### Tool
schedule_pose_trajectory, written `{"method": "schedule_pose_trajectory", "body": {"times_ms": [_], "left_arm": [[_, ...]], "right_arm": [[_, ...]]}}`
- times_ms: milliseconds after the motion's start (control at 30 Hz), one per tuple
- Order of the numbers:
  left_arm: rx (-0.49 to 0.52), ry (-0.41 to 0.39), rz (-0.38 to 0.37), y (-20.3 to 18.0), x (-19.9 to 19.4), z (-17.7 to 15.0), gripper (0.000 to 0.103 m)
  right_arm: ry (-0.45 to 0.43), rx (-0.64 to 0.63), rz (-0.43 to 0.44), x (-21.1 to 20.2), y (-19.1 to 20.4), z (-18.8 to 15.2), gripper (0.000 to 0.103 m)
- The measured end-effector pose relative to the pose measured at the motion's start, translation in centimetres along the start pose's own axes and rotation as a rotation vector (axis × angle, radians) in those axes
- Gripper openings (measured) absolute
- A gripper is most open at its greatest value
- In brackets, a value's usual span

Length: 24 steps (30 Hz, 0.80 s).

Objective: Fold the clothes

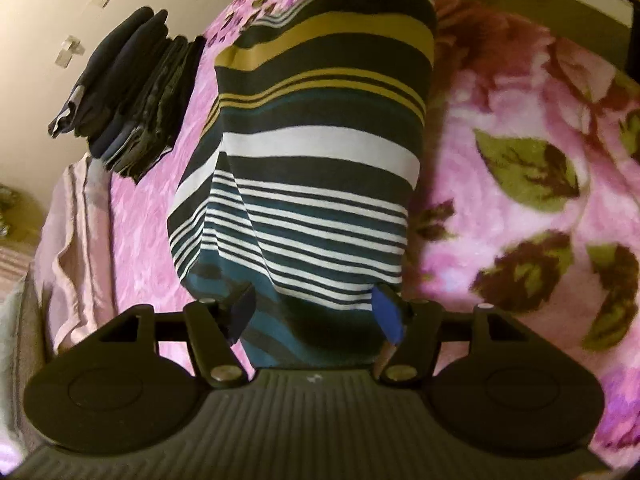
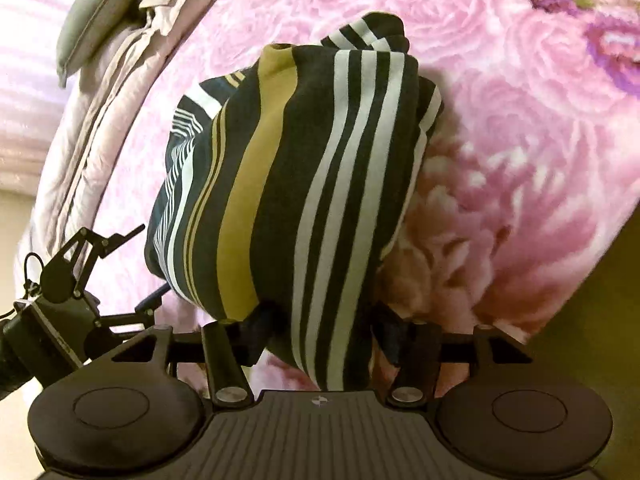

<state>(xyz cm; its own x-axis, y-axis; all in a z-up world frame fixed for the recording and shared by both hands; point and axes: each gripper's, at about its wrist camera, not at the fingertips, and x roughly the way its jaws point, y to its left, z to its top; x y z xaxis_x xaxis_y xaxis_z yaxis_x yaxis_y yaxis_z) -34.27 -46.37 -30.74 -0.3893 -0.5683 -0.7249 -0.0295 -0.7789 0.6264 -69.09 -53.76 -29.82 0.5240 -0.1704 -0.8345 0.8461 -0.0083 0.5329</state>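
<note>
Between both grippers' parted fingers (image 1: 246,308) (image 2: 260,332), the striped garment (image 1: 316,152) hides any contact.

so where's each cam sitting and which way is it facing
Left wrist: on the left gripper, looking down along its fingers at the striped shirt, blanket and a dark pile.
Right wrist: on the right gripper, looking down at the shirt; the left gripper shows at left.
Shared: shirt and blanket.

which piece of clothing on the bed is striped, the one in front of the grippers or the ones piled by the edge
The striped garment lying between the left gripper fingers; the pile of dark folded clothes looks plain.
</note>
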Motion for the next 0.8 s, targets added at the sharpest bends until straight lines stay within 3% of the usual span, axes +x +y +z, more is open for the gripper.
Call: {"method": "schedule_pose_trajectory", "body": {"times_ms": [100, 233, 300, 367, 467, 600, 633, 700, 767, 800], "left_arm": [[0.0, 0.024, 0.01, -0.6, -0.4, 0.3, 0.064], [0.0, 0.025, 0.026, -1.4, -1.0, 0.8, 0.067], [0.013, 0.018, 0.045, -2.0, -0.8, 1.0, 0.068], [0.022, 0.015, 0.061, -2.5, -0.1, 1.4, 0.07], [0.06, 0.022, 0.111, -3.5, 1.3, 1.7, 0.075], [0.07, 0.064, 0.18, -3.6, 3.1, 1.9, 0.074], [0.058, 0.077, 0.176, -3.4, 3.4, 1.9, 0.071], [0.03, 0.103, 0.145, -3.2, 3.7, 2.1, 0.043], [0.014, 0.124, 0.132, -3.2, 3.6, 2.5, 0.029], [0.002, 0.131, 0.137, -3.3, 3.3, 2.8, 0.026]], "right_arm": [[-0.048, -0.152, -0.093, -0.8, 2.4, -0.5, 0.085], [-0.106, -0.496, -0.239, -0.7, 7.6, -2.9, 0.087], [-0.153, -0.759, -0.353, 0.3, 10.6, -5.9, 0.087], [-0.171, -0.981, -0.408, 1.4, 11.8, -9.3, 0.087], [-0.159, -1.244, -0.504, 4.9, 12.0, -13.3, 0.087], [-0.161, -1.5, -0.692, 10.6, 10.1, -15.5, 0.086], [-0.168, -1.54, -0.726, 11.3, 9.3, -15.8, 0.086], [-0.193, -1.578, -0.764, 11.8, 8.4, -15.8, 0.086], [-0.219, -1.598, -0.792, 11.5, 7.6, -15.4, 0.059], [-0.219, -1.588, -0.781, 11.0, 7.3, -15.0, 0.055]]}}
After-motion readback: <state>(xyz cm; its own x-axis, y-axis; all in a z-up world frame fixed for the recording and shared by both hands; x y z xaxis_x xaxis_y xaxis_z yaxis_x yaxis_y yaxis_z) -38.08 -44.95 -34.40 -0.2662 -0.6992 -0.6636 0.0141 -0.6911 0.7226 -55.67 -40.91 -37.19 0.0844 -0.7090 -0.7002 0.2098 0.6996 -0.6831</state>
